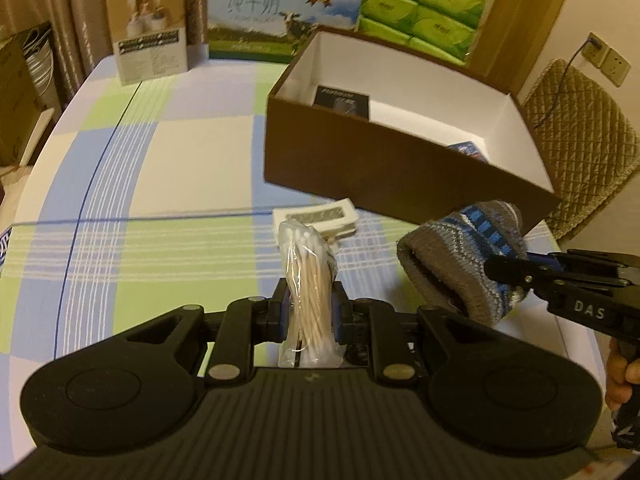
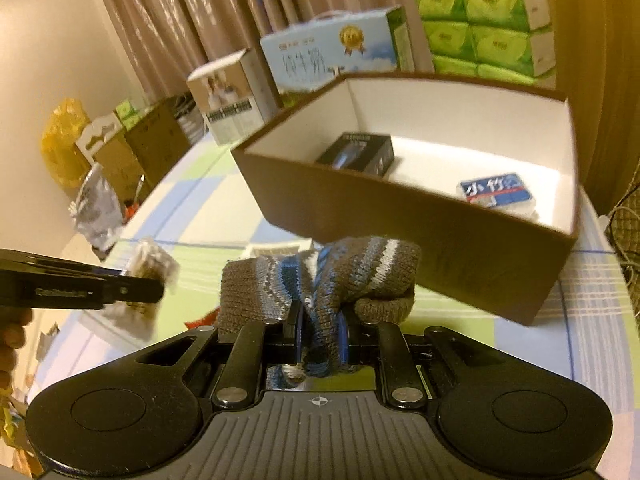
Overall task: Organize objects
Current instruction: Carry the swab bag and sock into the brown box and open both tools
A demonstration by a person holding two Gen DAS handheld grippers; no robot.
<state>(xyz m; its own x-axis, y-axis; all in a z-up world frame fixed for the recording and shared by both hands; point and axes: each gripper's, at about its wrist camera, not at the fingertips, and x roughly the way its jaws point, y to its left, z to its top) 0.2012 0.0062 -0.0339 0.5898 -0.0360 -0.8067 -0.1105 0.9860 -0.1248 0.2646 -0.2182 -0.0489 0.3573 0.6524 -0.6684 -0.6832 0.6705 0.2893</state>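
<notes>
Checked-cloth counter (image 1: 132, 184), curtains and cartons behind. Brown box (image 1: 384, 168) open-topped at 1 o'clock of left claw (image 1: 310, 304), holding black packet (image 2: 356, 152) and blue packet (image 2: 496, 194). Left claw clamped on cotton swab bag (image 1: 306, 276), long axis upright, held above counter. Right claw (image 2: 320, 332) clamped on knitted sock (image 2: 320, 276), held clear of counter, box straight ahead at 12 to 1 o'clock. Right claw judged nearer the box, likely first over the rim. White flat packet (image 1: 320, 220) lying just beside box wall, not yet stowed.
</notes>
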